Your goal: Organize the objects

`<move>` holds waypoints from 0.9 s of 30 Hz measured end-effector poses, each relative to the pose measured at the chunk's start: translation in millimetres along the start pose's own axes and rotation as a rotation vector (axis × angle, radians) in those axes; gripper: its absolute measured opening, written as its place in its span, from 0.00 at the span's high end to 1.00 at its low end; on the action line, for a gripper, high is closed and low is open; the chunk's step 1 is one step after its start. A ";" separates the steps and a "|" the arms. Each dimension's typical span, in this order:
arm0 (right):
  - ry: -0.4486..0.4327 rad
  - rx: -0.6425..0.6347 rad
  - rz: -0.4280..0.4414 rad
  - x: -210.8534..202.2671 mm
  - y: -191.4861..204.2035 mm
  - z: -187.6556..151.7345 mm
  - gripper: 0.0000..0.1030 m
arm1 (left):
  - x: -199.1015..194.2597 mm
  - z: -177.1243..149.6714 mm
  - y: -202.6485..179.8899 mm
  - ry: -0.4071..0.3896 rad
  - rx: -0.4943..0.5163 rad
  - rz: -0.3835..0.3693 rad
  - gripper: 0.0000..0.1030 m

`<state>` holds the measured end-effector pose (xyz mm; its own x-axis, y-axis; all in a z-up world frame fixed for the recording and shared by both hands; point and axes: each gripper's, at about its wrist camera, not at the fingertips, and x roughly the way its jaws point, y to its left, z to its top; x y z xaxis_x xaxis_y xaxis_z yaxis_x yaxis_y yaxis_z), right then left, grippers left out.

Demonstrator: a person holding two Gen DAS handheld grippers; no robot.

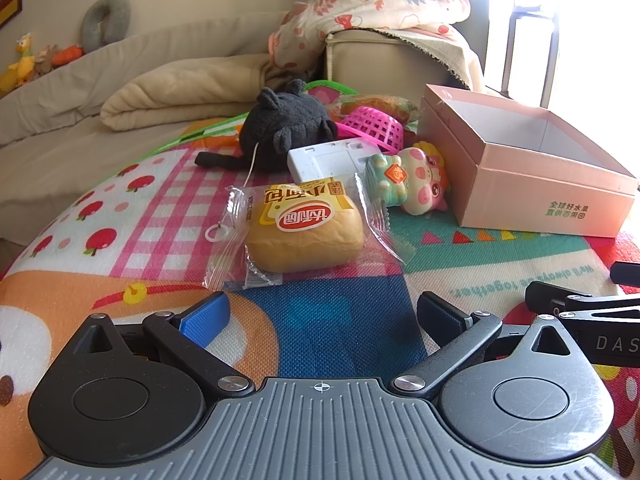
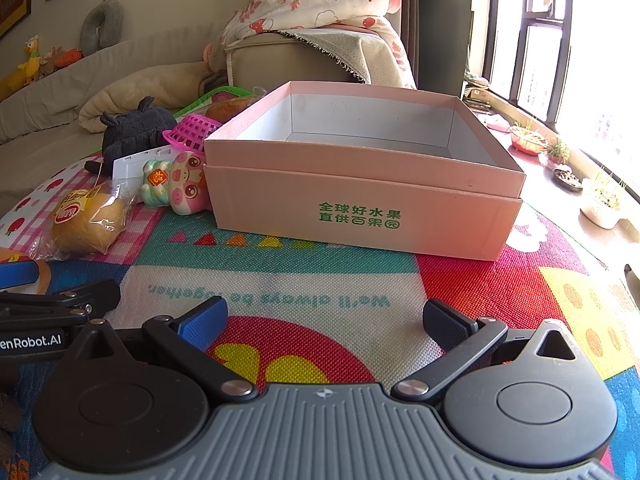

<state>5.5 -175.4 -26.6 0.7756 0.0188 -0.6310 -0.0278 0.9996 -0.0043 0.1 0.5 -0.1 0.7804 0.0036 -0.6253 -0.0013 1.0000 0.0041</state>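
Note:
A wrapped bread bun (image 1: 305,236) lies on the colourful play mat (image 1: 120,208), just ahead of my left gripper (image 1: 322,316), which is open with nothing between its fingers. Behind the bun are a white plastic panel (image 1: 332,158), a pastel pig figurine (image 1: 416,180), a black plush toy (image 1: 286,128) and a pink basket (image 1: 374,126). The open pink cardboard box (image 2: 360,204) stands straight ahead of my right gripper (image 2: 322,320), which is open and holds nothing. The box looks bare inside. The bun (image 2: 86,220) and pig figurine (image 2: 178,182) sit left of the box.
A beige sofa with a folded blanket (image 1: 192,92) and a floral quilt (image 2: 320,4) rises behind the mat. Small plant pots (image 2: 600,200) line the window sill at right. A green-edged item (image 2: 224,98) with another packet lies behind the basket (image 2: 192,132).

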 end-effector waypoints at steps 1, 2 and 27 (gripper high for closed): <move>0.000 0.000 0.000 -0.3 -1.5 1.4 0.00 | 0.0 0.0 0.0 0.000 -0.001 -0.001 0.00; 0.000 0.001 0.001 -0.3 -2.1 1.6 0.00 | 0.0 0.0 0.0 0.000 -0.002 -0.002 0.00; 0.017 0.004 0.015 -0.7 -3.9 2.7 0.00 | 0.1 0.1 -0.4 0.000 0.001 0.001 0.00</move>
<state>6.8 -179.3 -24.1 0.7642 0.0339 -0.6441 -0.0373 0.9993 0.0084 0.2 0.1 0.0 0.7803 0.0041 -0.6254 -0.0012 1.0000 0.0051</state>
